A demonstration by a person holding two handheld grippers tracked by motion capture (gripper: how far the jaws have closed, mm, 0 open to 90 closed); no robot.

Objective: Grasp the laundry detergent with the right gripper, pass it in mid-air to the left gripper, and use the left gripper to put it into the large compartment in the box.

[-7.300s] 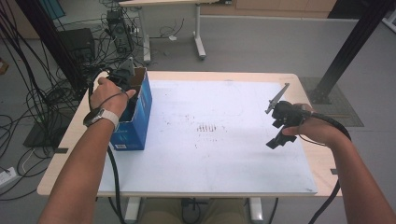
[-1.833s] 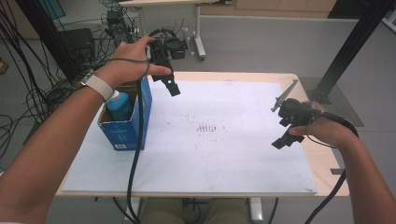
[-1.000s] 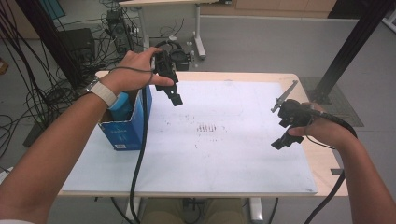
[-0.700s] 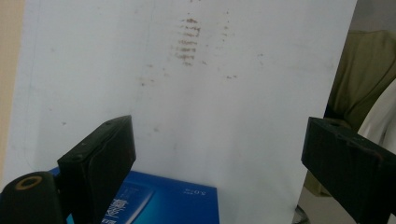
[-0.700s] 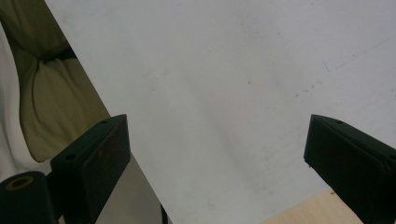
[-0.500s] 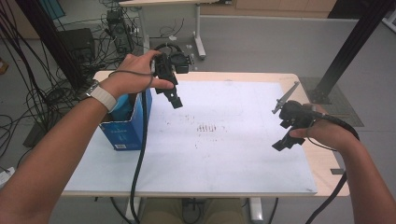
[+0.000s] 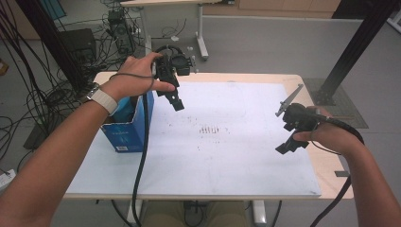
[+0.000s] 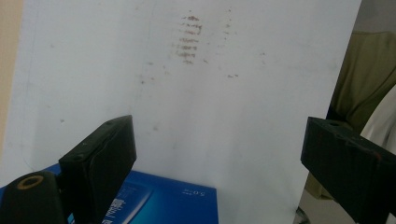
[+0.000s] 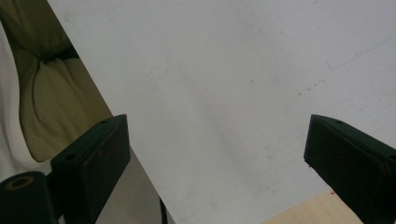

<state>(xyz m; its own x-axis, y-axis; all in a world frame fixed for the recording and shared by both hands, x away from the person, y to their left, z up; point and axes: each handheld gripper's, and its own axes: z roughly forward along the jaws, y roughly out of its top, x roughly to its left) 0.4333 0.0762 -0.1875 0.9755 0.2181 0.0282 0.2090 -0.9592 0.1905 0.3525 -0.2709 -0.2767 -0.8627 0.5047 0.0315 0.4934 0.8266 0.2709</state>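
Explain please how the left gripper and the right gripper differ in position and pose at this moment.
The left gripper is held above the far left part of the white sheet, close to the blue box; the right gripper is near the sheet's right edge, away from the box. The left gripper's cable hangs down across the table's front; the right gripper's cable curves around the wrist. Both have open, empty jaws.
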